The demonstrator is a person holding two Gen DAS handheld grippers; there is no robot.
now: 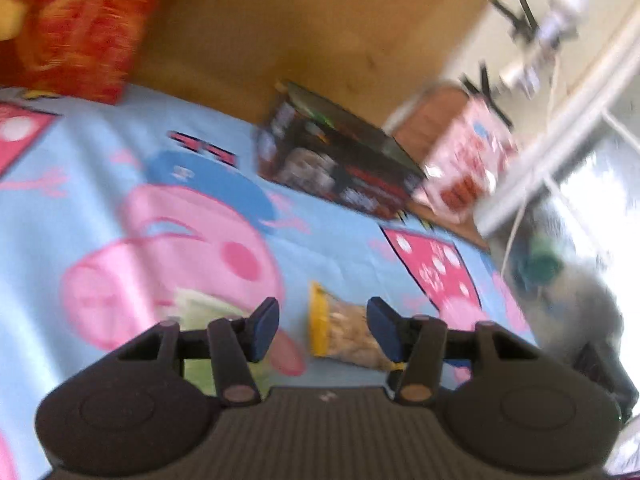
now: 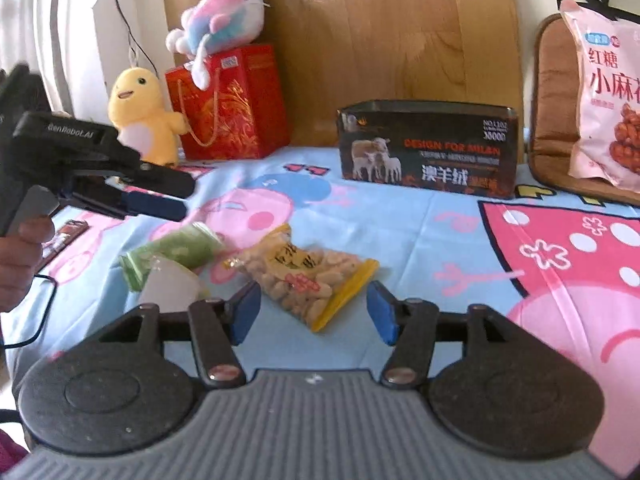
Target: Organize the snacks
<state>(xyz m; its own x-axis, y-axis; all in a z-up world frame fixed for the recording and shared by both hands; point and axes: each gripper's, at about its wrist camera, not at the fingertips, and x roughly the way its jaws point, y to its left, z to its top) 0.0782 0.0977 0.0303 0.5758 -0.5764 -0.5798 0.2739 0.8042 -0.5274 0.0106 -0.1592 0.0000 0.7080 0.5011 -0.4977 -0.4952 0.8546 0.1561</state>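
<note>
1. Your left gripper (image 1: 323, 330) hangs with jaws apart, holding nothing.
2. Your right gripper (image 2: 314, 312) gapes too, empty.
3. The peanut bag (image 2: 304, 276) lies on the bedsheet (image 2: 420, 236), seemingly touching the green packet (image 2: 176, 252).

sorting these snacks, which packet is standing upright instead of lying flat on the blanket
The pink snack bag, propped against the brown cushion; the peanut bag and green packet lie flat.

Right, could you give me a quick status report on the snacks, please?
Left gripper open, right gripper open, both empty. Peanut bag flat on bedsheet, green packet beside it. Dark box behind, nothing blocking.
</note>
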